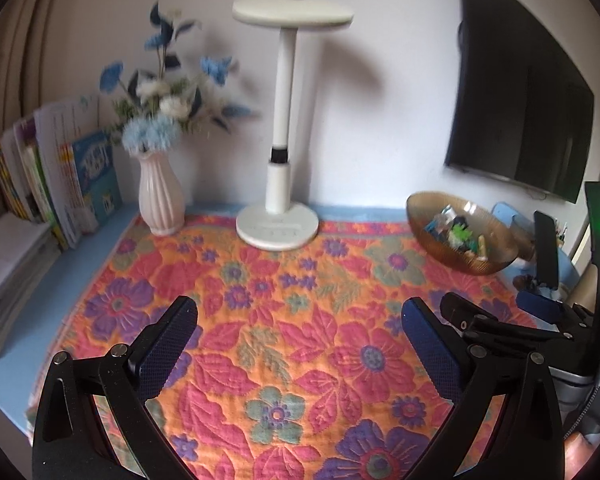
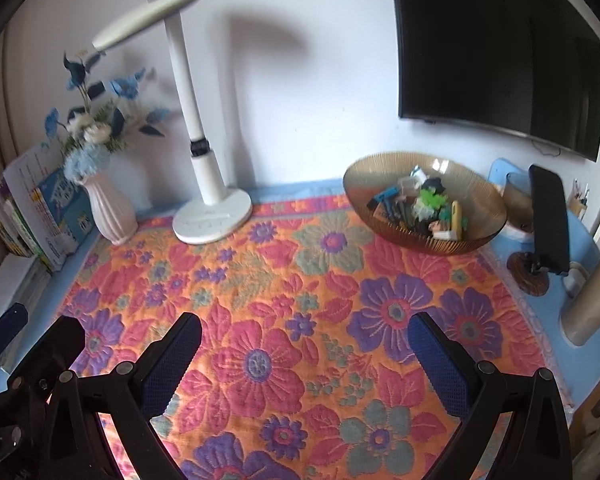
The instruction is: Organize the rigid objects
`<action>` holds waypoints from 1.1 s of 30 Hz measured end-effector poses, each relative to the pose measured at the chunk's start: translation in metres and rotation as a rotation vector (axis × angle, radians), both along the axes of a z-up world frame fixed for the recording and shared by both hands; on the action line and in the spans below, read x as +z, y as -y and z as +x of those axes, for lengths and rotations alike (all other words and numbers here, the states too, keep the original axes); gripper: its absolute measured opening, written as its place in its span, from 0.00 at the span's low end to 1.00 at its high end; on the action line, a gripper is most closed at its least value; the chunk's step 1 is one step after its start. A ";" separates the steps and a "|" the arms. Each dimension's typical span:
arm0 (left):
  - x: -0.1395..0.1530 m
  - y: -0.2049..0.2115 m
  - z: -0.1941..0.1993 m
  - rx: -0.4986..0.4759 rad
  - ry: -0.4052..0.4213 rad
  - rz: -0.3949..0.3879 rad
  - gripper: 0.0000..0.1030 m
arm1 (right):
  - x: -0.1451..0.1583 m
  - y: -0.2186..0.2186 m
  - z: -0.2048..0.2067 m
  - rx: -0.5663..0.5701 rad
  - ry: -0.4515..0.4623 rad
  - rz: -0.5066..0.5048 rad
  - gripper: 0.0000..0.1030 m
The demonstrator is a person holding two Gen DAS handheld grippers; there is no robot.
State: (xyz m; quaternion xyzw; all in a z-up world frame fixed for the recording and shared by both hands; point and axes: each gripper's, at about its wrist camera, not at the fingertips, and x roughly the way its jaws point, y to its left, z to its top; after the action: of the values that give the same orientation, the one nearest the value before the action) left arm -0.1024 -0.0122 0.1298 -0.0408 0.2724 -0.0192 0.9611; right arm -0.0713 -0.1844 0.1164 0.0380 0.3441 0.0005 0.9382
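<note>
A brown glass bowl (image 2: 424, 204) sits at the back right of the floral cloth (image 2: 284, 304) and holds several small rigid toys (image 2: 424, 204); it also shows in the left wrist view (image 1: 460, 236). My left gripper (image 1: 300, 320) is open and empty above the cloth's middle. My right gripper (image 2: 306, 338) is open and empty above the cloth, well short of the bowl. The right gripper's fingers (image 1: 540, 304) show at the right edge of the left wrist view. The left gripper's finger (image 2: 4, 332) shows at the left edge of the right wrist view.
A white desk lamp (image 1: 278, 224) stands at the back centre. A white vase (image 1: 160, 196) of blue flowers and a row of books (image 1: 60, 184) stand at the back left. A phone on a stand (image 2: 548, 224) is right of the bowl. A dark screen (image 2: 500, 48) hangs on the wall.
</note>
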 end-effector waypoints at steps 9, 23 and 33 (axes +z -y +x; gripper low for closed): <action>-0.076 -0.029 0.070 0.102 -0.195 0.067 0.99 | -0.076 -0.019 0.056 0.051 -0.139 -0.107 1.00; -0.131 -0.047 0.111 0.161 -0.399 0.032 1.00 | -0.120 -0.021 0.100 0.091 -0.291 -0.098 1.00; -0.132 -0.049 0.121 0.170 -0.397 0.034 1.00 | -0.121 -0.021 0.099 0.068 -0.254 -0.084 1.00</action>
State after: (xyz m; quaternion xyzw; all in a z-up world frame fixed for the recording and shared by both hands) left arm 0.0182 0.0366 -0.0026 -0.0505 0.4522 0.0749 0.8873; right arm 0.0274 -0.1634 -0.0048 -0.0134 0.4611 0.0129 0.8872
